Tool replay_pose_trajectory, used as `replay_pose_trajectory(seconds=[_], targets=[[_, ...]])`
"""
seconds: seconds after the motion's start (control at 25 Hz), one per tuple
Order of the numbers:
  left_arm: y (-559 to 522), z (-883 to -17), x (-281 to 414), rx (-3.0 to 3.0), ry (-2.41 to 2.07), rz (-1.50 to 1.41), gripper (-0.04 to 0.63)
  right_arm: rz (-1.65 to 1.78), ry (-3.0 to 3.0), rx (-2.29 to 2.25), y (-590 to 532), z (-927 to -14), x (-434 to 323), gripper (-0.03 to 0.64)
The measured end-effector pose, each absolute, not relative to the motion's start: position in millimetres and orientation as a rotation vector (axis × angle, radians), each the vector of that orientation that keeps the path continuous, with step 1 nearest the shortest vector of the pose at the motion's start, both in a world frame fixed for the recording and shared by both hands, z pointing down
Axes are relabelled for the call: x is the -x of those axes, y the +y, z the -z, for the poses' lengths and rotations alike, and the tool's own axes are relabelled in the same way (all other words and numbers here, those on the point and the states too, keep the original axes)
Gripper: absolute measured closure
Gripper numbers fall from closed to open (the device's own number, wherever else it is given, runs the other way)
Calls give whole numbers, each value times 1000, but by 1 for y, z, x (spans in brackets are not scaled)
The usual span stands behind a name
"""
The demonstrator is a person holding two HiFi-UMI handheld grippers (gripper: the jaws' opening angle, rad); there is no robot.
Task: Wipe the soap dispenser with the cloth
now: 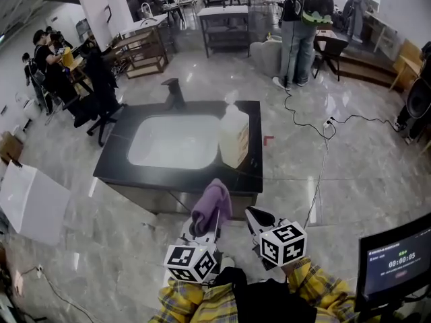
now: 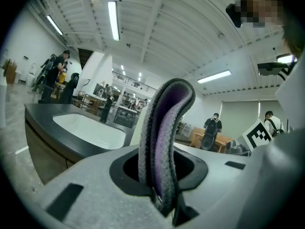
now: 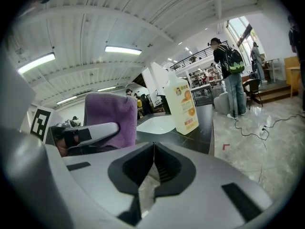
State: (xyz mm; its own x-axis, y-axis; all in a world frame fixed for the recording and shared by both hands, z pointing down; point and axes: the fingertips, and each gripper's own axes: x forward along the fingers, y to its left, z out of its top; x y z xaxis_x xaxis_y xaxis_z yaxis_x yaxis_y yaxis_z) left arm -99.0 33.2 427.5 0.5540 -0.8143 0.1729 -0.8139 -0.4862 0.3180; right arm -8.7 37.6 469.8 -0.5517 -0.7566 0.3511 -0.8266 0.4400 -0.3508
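A purple cloth (image 1: 211, 206) stands up from my left gripper (image 1: 207, 226), which is shut on it; in the left gripper view the folded cloth (image 2: 164, 137) fills the jaw gap. My right gripper (image 1: 257, 221) sits beside it, shut and empty, jaws meeting in the right gripper view (image 3: 153, 149). The soap dispenser (image 1: 234, 135) is a pale bottle with an orange label, standing on the dark counter (image 1: 248, 173) right of the white sink (image 1: 175, 141). It also shows upright in the right gripper view (image 3: 181, 105). Both grippers are short of the counter's near edge.
A black faucet (image 1: 174, 91) stands behind the sink. A cable (image 1: 316, 180) trails over the floor on the right. A monitor (image 1: 396, 261) stands at lower right, a white board (image 1: 30, 204) at left. People and furniture fill the far room.
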Motion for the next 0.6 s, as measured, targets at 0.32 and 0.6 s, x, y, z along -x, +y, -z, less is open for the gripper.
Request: replay_pose_trajectory(seconds=[0.32, 0.6], targets=[[-17, -428, 112, -2472, -1213, 17, 523, -733, -2493, -1525, -8, -467, 20, 611], [-44, -429, 119, -2515, -1089, 1, 523, -744, -2432, -1629, -31, -469, 27, 611]])
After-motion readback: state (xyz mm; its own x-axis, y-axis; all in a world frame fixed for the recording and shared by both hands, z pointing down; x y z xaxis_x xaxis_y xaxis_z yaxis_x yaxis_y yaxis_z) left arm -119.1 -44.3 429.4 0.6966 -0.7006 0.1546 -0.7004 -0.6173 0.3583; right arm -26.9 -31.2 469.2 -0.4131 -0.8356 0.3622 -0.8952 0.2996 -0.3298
